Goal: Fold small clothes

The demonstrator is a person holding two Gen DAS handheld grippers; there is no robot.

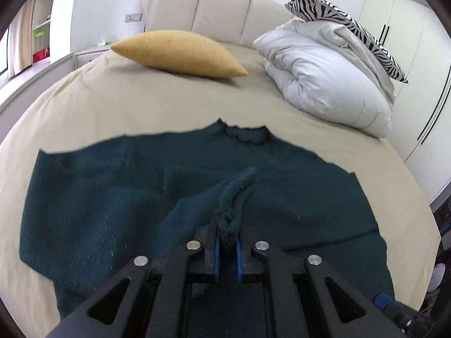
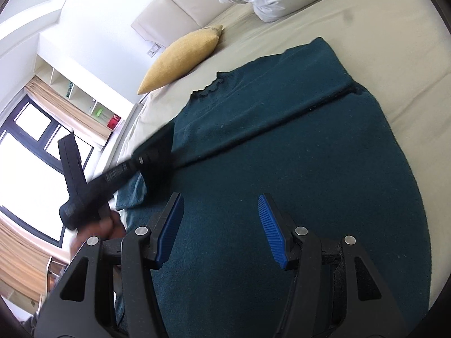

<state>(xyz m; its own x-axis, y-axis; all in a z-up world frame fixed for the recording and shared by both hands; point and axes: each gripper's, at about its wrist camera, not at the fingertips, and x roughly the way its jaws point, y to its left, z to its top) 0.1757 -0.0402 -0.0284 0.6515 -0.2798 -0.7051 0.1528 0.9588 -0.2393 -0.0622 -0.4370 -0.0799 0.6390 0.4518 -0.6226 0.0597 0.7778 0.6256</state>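
Teal knit, fuzzy and thick, the sweater [image 1: 98, 197] lies spread flat across the near part of the bed [image 1: 141, 104], its frilled collar [image 1: 245, 133] pointing toward the headboard. In the left wrist view, from left to right: one side of the sweater lies smooth on the sheet, then a bunched end of the knit rises in a ridge at the middle, and the far side spreads flat again. The left gripper [image 1: 227, 250] is clenched on that bunched end, its blue pads [image 1: 216, 253] pressing the cloth from both sides, and it tilts downward over the sweater. In the right wrist view a hand [image 2: 98, 228] grips the left tool at the left edge. The right gripper [image 2: 220, 225] hangs over the sweater's body with jaws parted and nothing between them.
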